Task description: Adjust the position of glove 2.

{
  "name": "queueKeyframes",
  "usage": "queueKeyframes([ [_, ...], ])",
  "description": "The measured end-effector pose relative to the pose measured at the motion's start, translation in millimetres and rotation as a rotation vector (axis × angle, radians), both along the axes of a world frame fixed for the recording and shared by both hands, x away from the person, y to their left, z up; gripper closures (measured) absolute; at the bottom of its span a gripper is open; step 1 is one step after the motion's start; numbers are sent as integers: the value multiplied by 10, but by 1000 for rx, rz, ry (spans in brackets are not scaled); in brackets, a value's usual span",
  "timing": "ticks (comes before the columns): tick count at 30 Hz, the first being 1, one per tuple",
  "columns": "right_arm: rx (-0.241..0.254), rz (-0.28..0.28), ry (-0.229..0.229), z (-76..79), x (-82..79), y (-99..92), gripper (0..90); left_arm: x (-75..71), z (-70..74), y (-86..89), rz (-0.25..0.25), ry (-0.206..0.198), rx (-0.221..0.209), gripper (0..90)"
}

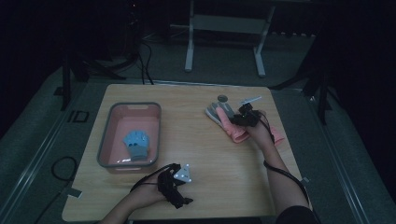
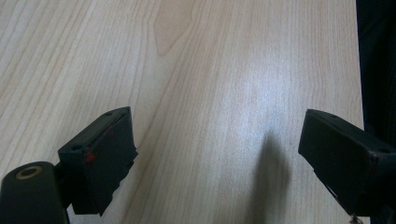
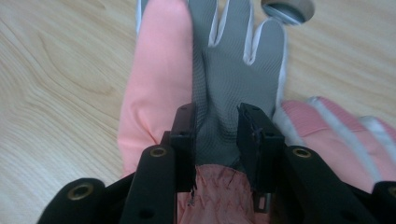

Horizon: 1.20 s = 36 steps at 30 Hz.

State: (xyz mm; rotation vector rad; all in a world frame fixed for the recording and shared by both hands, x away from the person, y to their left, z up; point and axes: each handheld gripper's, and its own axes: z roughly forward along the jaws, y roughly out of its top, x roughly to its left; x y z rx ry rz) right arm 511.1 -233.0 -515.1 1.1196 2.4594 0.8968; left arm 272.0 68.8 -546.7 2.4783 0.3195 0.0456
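A pink glove with a grey palm (image 3: 233, 70) lies palm up on the wooden table (image 1: 210, 154), at the far right of it in the high view (image 1: 223, 115). My right gripper (image 3: 217, 126) is shut on this glove near its wrist, with grey fabric bunched between the jaws; the high view has it over the glove (image 1: 240, 119). A second pink glove (image 3: 336, 135) lies just beside the first. My left gripper (image 2: 217, 140) hangs open over bare wood at the table's near edge (image 1: 180, 193), with nothing between its jaws.
A pink bin (image 1: 105, 140) stands at the left of the table with a blue-grey glove (image 1: 135, 143) lying in it. A round metal cap (image 1: 222, 98) is set in the tabletop just beyond the gloves. A white stand (image 1: 224, 28) is on the floor behind the table.
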Motion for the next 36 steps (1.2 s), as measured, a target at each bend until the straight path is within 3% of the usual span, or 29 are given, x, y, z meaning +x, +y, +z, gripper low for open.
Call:
queueKeyframes([
  [7,-64,7,27,-84,46,81,744,-7,-38,-35,-13,10,12,109],
  [10,-88,3,27,-86,43,109,854,-15,-21,-36,-18,7,-1,109],
  [13,-83,-14,23,-60,25,128,896,-19,5,-24,-14,0,-11,109],
  [16,-22,-49,42,12,-4,133,900,-14,33,-6,-1,0,-32,109],
  [19,4,-93,50,86,-63,163,900,-5,51,10,8,-4,-39,109],
  [24,60,-142,45,261,-247,254,900,3,60,21,5,-13,-26,109],
  [31,109,-219,23,500,-584,362,900,-6,60,12,9,-17,-26,109],
  [32,134,-241,12,572,-727,395,900,-6,58,4,7,-25,-19,109],
  [36,181,-272,-1,650,-970,450,900,-16,66,-6,3,-27,-14,109],
])
